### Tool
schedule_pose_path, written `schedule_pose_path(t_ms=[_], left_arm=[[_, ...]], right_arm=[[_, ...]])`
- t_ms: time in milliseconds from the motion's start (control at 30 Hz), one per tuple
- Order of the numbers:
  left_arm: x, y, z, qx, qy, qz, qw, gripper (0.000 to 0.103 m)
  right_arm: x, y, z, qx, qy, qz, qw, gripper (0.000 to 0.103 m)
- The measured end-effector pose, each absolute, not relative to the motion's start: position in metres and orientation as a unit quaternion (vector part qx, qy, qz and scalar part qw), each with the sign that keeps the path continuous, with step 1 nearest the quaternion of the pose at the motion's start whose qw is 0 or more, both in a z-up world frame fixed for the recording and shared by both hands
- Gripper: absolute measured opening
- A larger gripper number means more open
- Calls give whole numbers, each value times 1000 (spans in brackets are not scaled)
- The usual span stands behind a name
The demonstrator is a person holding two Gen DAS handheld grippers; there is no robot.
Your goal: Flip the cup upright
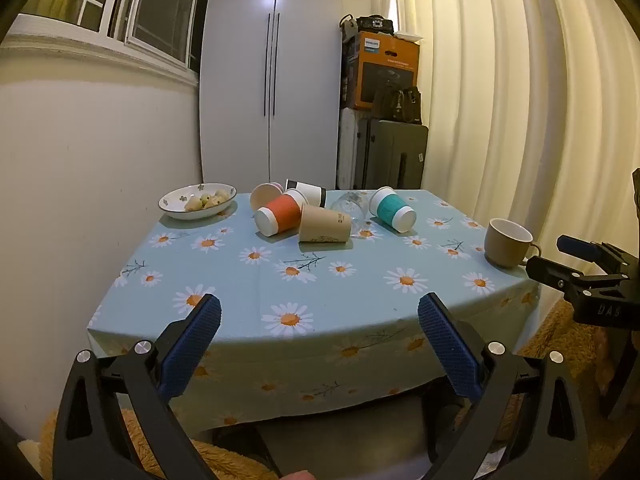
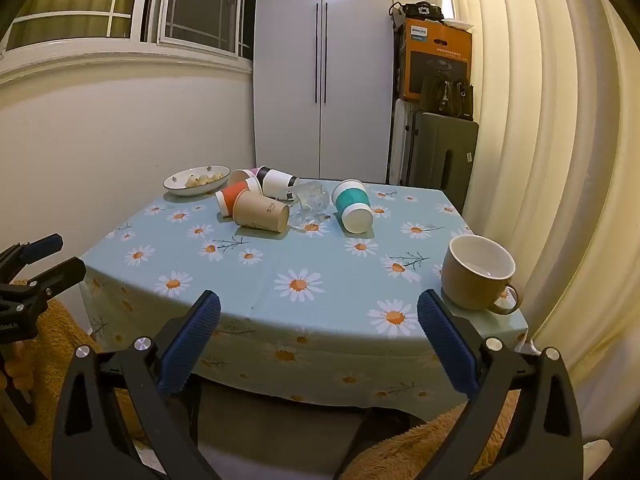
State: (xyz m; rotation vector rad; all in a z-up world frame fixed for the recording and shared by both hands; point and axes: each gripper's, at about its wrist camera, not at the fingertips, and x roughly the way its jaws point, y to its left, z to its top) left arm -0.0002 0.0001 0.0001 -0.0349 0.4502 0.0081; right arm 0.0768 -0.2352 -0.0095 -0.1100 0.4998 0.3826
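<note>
Both our grippers hang short of the near edge of the table (image 1: 360,320), jaws spread wide and empty: the left gripper (image 1: 319,334) faces the middle of the daisy cloth, the right gripper (image 2: 319,334) sits nearer the right corner, just beside the upright brown mug (image 2: 476,274).

Well beyond both claws, toward the far side, lie the tipped cups: an orange paper cup (image 1: 279,215), a plain kraft paper cup (image 1: 325,225) touching it, a black-and-white one (image 1: 307,193) and a pinkish one (image 1: 264,195) behind, a toppled clear glass (image 1: 352,205), and a teal paper cup (image 1: 392,209) lying apart to the right. A bowl of food (image 1: 197,201) sits at the far left.

We judge the teal cup the easiest target, since nothing crowds it. Paper cups are light and crush easily, so we would pinch gently across the sleeved middle, not the thin rim. The glass looks slippery and fragile, and would roll if nudged.
</note>
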Motion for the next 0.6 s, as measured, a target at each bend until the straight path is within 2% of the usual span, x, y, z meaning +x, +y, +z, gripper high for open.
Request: schedule_pose_path(t_ms=[600], left_arm=[[1, -1, -2, -20, 231, 6, 973, 96]], right_arm=[[78, -235, -11, -55, 249, 187, 949, 98]])
